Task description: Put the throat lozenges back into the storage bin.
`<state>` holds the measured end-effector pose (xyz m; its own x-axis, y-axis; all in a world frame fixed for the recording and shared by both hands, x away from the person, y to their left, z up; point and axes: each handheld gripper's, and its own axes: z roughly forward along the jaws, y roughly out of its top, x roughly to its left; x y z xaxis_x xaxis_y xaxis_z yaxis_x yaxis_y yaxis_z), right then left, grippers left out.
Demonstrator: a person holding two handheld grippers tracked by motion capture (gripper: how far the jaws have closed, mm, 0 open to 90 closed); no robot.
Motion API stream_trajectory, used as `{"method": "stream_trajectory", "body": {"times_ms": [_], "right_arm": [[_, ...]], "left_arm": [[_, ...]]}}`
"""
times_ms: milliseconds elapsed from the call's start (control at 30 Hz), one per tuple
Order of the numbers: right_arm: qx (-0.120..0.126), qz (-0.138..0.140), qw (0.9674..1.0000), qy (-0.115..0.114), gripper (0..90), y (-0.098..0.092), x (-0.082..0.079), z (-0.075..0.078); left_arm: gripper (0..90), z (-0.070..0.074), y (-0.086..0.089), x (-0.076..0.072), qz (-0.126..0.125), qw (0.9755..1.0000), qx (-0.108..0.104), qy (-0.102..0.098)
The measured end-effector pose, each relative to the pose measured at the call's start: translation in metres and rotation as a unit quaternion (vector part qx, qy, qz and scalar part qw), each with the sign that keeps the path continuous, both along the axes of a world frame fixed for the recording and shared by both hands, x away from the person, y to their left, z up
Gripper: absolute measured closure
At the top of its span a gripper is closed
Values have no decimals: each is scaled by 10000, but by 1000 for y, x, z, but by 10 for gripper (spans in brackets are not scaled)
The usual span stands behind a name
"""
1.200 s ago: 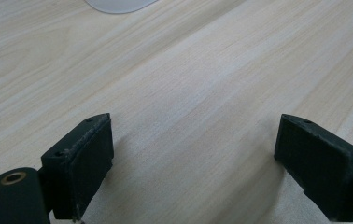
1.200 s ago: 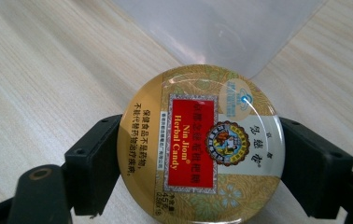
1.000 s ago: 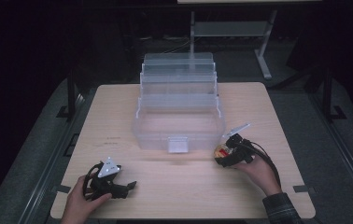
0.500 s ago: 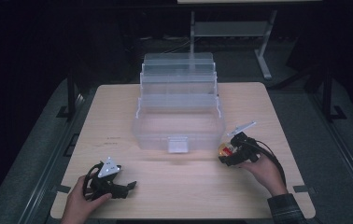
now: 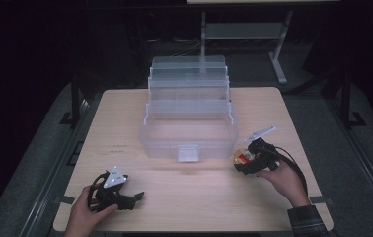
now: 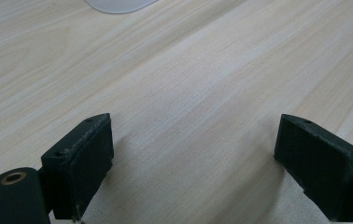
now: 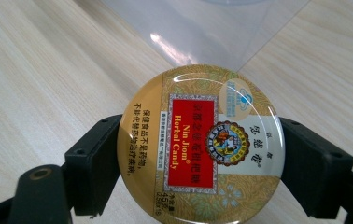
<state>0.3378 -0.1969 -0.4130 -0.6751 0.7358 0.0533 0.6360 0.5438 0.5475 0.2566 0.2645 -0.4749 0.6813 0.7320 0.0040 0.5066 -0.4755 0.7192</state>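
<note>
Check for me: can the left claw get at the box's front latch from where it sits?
Probably yes. The left claw is open and holds nothing, and only bare table lies between it and the latch. The right claw, with the tin, is off to the side.

Pale wood table, dark grey floor, dim black room, metal stand behind

Table lit from above, dark surroundings; glare on tin lid; close-up views sharp, soft shadows.
</note>
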Motion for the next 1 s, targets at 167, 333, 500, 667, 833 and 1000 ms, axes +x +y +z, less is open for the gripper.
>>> {"method": "stream_trajectory", "body": {"times_ms": [167,333,500,667,833,1000], "right_arm": [[30,-21,10000,-45,199,-2,-1,4],[51,-36,9999,-83,199,-6,-1,11],[65,-31,9999,-121,199,-7,-2,16],[88,-58,9997,-209,199,-9,-2,24],[131,-22,9995,-279,199,-10,-2,29],[181,-54,9993,-330,200,-10,-2,37]], "left_arm": [[109,0,0,0,-1,10000,2,1],[109,0,0,0,0,10000,2,1],[109,0,0,0,-1,10000,3,1],[109,0,0,0,-1,10000,1,1],[109,0,0,0,-1,10000,2,0],[109,0,0,0,-1,10000,2,0]]}}
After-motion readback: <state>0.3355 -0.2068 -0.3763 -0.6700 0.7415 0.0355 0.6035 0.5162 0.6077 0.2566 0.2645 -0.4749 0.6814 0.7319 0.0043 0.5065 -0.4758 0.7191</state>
